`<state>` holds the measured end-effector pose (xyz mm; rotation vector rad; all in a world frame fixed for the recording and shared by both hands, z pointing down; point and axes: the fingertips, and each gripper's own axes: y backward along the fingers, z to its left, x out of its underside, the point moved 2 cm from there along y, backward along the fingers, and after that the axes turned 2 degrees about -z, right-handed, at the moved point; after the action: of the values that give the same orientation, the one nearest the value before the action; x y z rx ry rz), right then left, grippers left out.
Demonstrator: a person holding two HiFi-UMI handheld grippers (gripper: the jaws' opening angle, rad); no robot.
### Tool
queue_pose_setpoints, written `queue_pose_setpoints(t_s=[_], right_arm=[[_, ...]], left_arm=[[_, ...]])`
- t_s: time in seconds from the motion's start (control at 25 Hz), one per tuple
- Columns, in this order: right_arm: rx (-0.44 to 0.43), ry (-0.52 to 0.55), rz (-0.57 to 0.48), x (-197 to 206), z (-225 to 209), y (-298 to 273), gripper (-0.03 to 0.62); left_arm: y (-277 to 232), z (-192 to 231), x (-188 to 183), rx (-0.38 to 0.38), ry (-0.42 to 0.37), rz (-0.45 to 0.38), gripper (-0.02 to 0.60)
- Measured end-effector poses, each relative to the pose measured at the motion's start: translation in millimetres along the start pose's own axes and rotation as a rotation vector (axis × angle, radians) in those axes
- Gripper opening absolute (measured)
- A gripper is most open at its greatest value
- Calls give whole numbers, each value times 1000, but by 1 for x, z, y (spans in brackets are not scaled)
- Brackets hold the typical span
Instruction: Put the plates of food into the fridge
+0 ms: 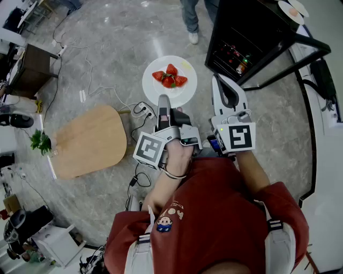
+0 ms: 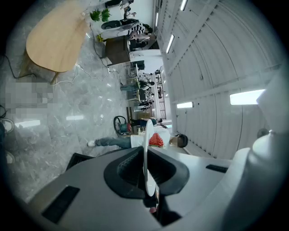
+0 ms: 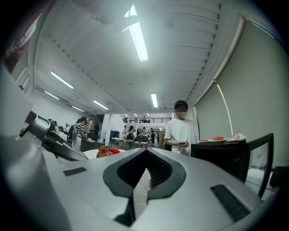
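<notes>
The white plate (image 1: 153, 89) of strawberries (image 1: 169, 76) is up in the air above the marble floor (image 1: 102, 59), roughly level. The left hand-held gripper (image 1: 163, 107) pinches its near rim, and the left gripper view shows the rim edge-on, clamped between the pads. To the plate's right the right hand-held gripper (image 1: 220, 83) points level, its jaws pressed together on nothing. Each hand-held gripper carries a cube with black-and-white square markers. The print on the person's red shirt (image 1: 214, 214) is too small to read.

Further right of the plate stands the black fridge (image 1: 241, 37), its door frame (image 1: 300, 53) swung open, with more plates of food (image 1: 292, 10) on its top. Left of the plate is a wooden worktop (image 1: 88, 142) with a green plant (image 1: 40, 142) at its far edge. Cables (image 1: 140, 111) trail under the plate, and a bystander's legs (image 1: 190, 21) stand beyond it.
</notes>
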<state>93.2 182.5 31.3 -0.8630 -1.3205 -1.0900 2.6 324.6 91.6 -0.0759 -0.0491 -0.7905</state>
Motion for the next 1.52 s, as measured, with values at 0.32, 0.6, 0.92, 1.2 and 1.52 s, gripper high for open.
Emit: queue_pose_setpoints(t_s=[0.32,0.6,0.92,1.2,1.52], right_arm=[[5,3,9,2,-1,1,3],[-2,-3,6,3,-6,3,3],[-1,-23,-9,2,-18,9,4],[11,-48,-29,7,-64,30,4],[15,-71,-17,19,-90,50,3]], left_arm=[[0,3,1,-9,5,8,23],[0,2,8,-8,3,18,23],[0,-4,20,-4,-10,23,23],[-2,-5,63,-19,-31,26,23],[-1,-3,95,-36,-26,37,23]])
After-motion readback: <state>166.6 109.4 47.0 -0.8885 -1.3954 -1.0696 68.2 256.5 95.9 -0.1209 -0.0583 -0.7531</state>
